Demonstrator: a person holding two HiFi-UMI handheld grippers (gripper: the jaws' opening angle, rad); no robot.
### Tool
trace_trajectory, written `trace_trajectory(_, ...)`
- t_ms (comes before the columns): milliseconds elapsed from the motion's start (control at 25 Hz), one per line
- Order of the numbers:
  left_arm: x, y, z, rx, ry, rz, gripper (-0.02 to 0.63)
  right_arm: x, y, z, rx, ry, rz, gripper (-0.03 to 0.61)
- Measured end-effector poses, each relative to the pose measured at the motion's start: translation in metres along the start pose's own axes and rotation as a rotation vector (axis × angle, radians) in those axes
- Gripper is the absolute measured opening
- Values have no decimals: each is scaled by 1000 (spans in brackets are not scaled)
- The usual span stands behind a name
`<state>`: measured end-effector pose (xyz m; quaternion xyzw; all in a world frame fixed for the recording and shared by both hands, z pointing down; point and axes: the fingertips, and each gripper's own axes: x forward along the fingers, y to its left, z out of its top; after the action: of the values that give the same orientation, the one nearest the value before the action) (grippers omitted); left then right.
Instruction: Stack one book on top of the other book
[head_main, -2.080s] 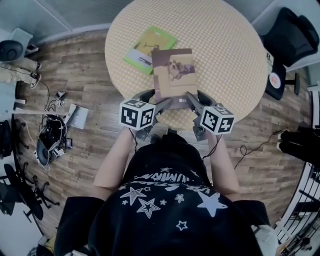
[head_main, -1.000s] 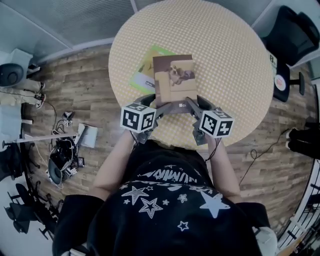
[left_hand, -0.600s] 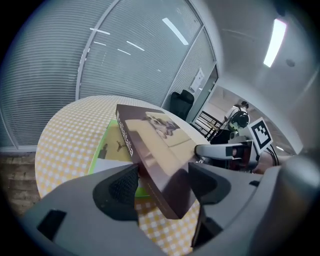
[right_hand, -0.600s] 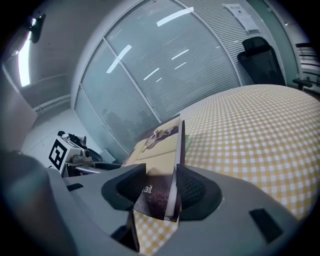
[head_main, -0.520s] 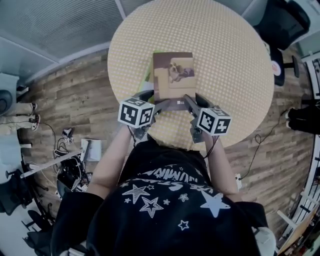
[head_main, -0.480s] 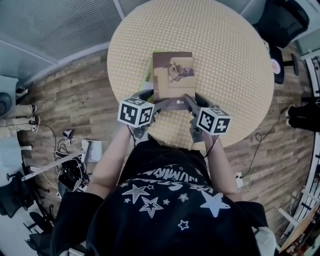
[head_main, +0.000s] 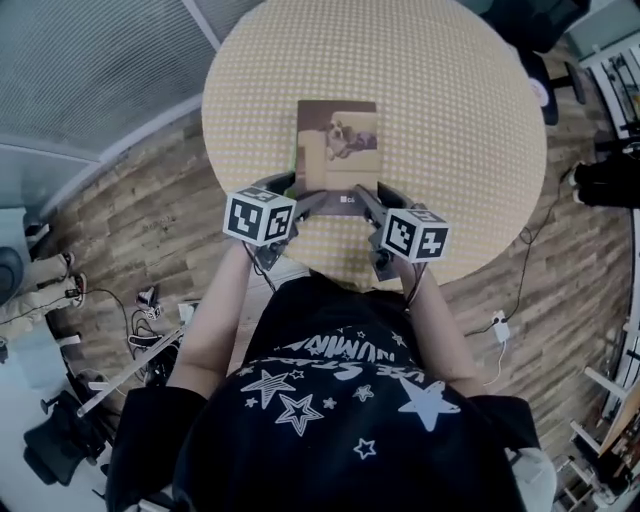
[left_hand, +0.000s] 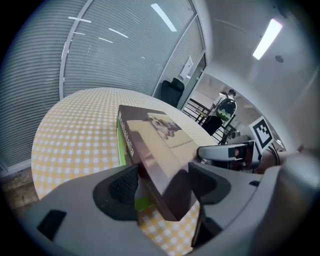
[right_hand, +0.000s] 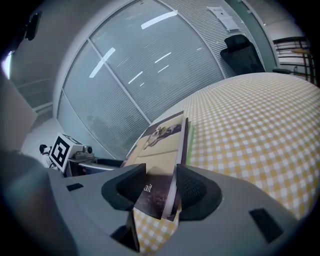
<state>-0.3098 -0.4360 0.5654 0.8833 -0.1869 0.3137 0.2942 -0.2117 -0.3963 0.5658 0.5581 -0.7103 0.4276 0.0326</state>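
Round yellow-checked table (head_main: 450, 120), plank floor (head_main: 140, 230), left hand-held gripper (head_main: 299, 198) and right hand-held gripper (head_main: 368, 200) tight on brown book (head_main: 338, 150).

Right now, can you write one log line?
left tongs: gripping brown book | right tongs: gripping it | green book: underneath

Dark brown book (head_main: 338, 150) with cream panel and dog picture between grey jaws; bright green book (left_hand: 121, 150) just beneath; yellow-and-white checked bench (head_main: 450, 120) beyond.

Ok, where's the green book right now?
Left gripper view: the green book lies on the table beneath the brown book, just its left edge showing.
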Motion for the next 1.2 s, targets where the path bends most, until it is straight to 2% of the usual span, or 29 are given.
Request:
trace_trajectory(240, 9, 13, -1, 46, 53, -14, 318, 11, -3, -8, 6, 14, -41, 198)
trace_trajectory(600, 8, 18, -1, 55, 35, -11, 314, 13, 0, -10, -5, -16, -42, 198)
trace_trajectory(880, 7, 20, 4, 117, 0, 25, 310, 16, 6, -13, -55, 9, -25, 207)
trace_trajectory(1040, 2, 19, 3, 113, -22, 51, 293, 6, 8, -14, -60, 11, -25, 207)
trace_trajectory(1200, -7, 13, 14, 106, -94, 82, 264, -12, -2, -2, -53, -39, -30, 207)
